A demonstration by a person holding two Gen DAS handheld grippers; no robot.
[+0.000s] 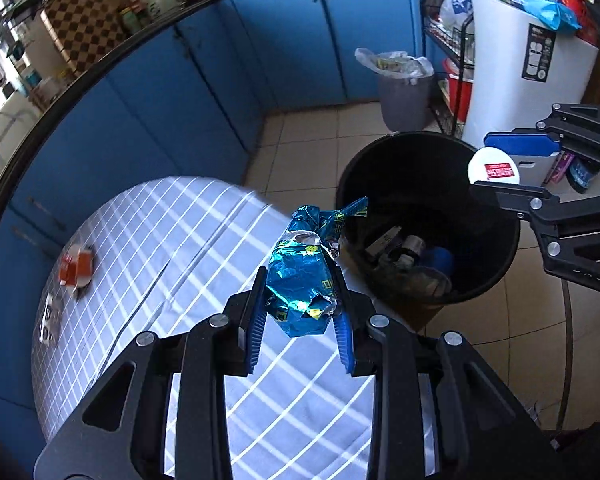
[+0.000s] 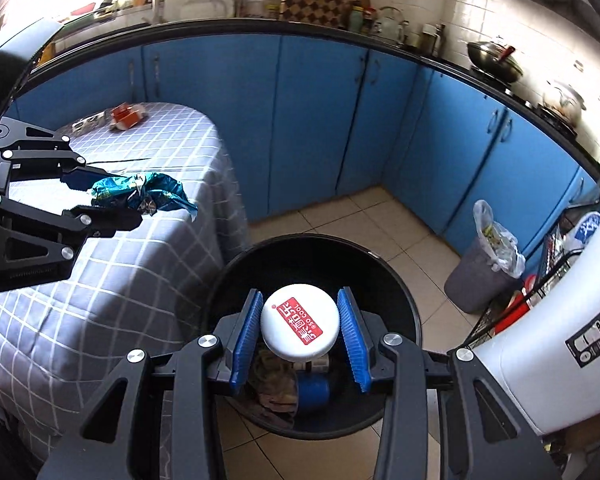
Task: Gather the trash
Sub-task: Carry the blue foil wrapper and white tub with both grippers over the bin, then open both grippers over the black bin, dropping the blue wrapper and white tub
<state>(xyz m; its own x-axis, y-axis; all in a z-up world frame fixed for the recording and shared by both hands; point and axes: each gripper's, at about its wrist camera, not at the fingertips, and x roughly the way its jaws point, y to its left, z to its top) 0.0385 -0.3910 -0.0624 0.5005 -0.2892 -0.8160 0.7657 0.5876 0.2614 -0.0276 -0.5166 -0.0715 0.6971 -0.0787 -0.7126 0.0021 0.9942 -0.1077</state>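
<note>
Blue foil wrapper (image 1: 300, 276) in left claw (image 1: 300, 312), white cup (image 2: 299, 322) in right claw (image 2: 300, 320)

left wrist view: looks steeply down along my left fingers (image 1: 256, 312), close over the checked table (image 1: 140, 240)
right wrist view: tilts down over the black bin (image 2: 400, 292)
shared: bin, table, blue cabinets (image 1: 160, 128)

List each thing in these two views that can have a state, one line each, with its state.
Left gripper: shut on crumpled blue foil wrapper, over the table edge.
Right gripper: shut on white round container, above the bin.
Black round bin: open, holding trash.
Grey bin with plastic liner: full.
Orange carton: on the checked tablecloth.
</note>
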